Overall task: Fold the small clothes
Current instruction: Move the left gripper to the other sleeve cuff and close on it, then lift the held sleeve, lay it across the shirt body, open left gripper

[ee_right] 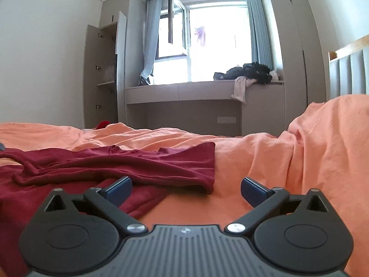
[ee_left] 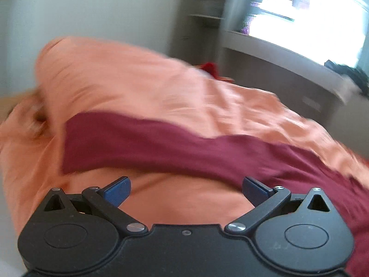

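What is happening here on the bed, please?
A person with a handheld gripper in each hand is folding a dark red garment that lies on an orange bedsheet. Right now neither gripper holds it: the left gripper and the right gripper both stand open with nothing between their fingers. The garment lies partly folded and rumpled, so the fold does not look finished. The left wrist view is blurred. More clothes are heaped on the window bench behind.

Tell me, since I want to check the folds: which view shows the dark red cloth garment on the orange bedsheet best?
The right wrist view: the dark red cloth garment lies sharp there, creases and folded edge visible on the orange bedsheet. The left wrist view is motion-blurred and shows only a flat red band.
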Available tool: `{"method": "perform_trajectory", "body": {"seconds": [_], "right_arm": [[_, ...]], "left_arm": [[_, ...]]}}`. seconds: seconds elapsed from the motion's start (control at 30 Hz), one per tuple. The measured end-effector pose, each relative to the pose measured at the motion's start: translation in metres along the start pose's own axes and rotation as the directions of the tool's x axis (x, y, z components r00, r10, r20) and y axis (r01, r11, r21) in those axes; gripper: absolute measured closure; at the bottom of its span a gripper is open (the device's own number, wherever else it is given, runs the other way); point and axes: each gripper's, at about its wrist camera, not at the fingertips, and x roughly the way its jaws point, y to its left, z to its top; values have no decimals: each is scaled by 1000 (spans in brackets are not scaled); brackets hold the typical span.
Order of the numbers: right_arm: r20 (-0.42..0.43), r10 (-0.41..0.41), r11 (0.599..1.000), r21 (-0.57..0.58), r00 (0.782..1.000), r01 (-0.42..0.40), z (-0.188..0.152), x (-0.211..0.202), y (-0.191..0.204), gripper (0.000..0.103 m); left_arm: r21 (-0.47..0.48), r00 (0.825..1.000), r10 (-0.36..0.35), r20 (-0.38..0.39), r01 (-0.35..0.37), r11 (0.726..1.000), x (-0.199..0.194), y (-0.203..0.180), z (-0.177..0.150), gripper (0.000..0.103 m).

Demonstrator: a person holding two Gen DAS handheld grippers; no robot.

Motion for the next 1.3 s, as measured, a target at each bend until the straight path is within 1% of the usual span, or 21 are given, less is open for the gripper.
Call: {"method": "perform_trajectory", "body": {"seconds": [0.1, 0.2, 0.3, 0.37, 0.43, 0.53, 0.6, 0.67, 0.7, 0.77, 0.8, 0.83, 0.87, 0.9, 0.97, 1.0, 1.07, 1.1, 1.17, 1.27, 1.3], "right_arm": [[20, 5, 1000, 18, 1000, -5, -1, -10, 8, 0], [24, 30, 999, 32, 999, -30, -5, -15, 17, 0], [16, 50, 999, 21, 999, -50, -9, -15, 28, 0], [11, 68, 998, 14, 998, -68, -10, -14, 36, 0], [16, 76, 997, 0, 997, -76, -11, -14, 44, 0], [25, 72, 997, -17, 997, -72, -13, -13, 53, 0], [27, 77, 997, -11, 997, -76, -14, -11, 58, 0], [24, 88, 996, 1, 996, -88, -16, -9, 62, 0], [23, 95, 995, 6, 995, -95, -16, -8, 63, 0], [25, 101, 995, 12, 995, -101, -17, -7, 66, 0], [24, 101, 995, 14, 995, -102, -17, -6, 67, 0], [24, 102, 995, 16, 995, -102, -17, -6, 67, 0], [24, 102, 995, 18, 995, -102, -17, -6, 67, 0], [23, 102, 995, 20, 995, -102, -17, -6, 67, 0], [16, 104, 994, 25, 994, -104, -18, -6, 66, 0], [14, 103, 994, 26, 995, -103, -19, -5, 67, 0], [11, 103, 994, 29, 995, -103, -19, -6, 67, 0], [10, 103, 994, 28, 995, -103, -20, -6, 67, 0], [9, 98, 995, 22, 995, -99, -19, -7, 67, 0], [11, 98, 995, 16, 995, -98, -16, -9, 69, 0], [13, 99, 995, 8, 995, -99, -15, -10, 69, 0]], "left_arm": [[-139, 1000, 29, -1, -29, 990, 7, 36, 5, 0], [-207, 1000, 4, 21, 1, 978, 15, 57, 10, 0], [-301, 999, 8, 41, 5, 954, 25, 77, 14, 0], [-367, 999, 0, 33, 12, 930, 37, 85, 17, 0], [-406, 999, 9, 34, 6, 914, 43, 89, 20, 0], [-442, 998, 56, 32, -36, 896, 49, 93, 21, 1], [-464, 995, 96, 27, -73, 883, 51, 94, 19, 6], [-499, 991, 126, 32, -94, 862, 52, 96, 19, 17], [-514, 990, 137, 36, -99, 852, 51, 97, 19, 20], [-538, 986, 158, 48, -108, 836, 49, 99, 18, 32], [-543, 985, 165, 55, -110, 833, 48, 100, 19, 37], [-545, 981, 181, 65, -117, 830, 45, 99, 19, 45], [-546, 979, 193, 73, -122, 829, 44, 97, 19, 51], [-545, 976, 201, 84, -124, 829, 42, 96, 19, 54], [-530, 969, 223, 103, -136, 837, 38, 92, 20, 67], [-517, 962, 245, 119, -151, 843, 36, 89, 21, 71], [-488, 947, 275, 164, -164, 857, 30, 81, 22, 94], [-459, 940, 278, 196, -163, 873, 29, 77, 26, 95], [-399, 932, 266, 247, -152, 904, 26, 68, 35, 99], [-316, 909, 210, 359, -94, 944, 16, 53, 50, 99], [-275, 899, 178, 399, -67, 959, 12, 44, 57, 99]]}}
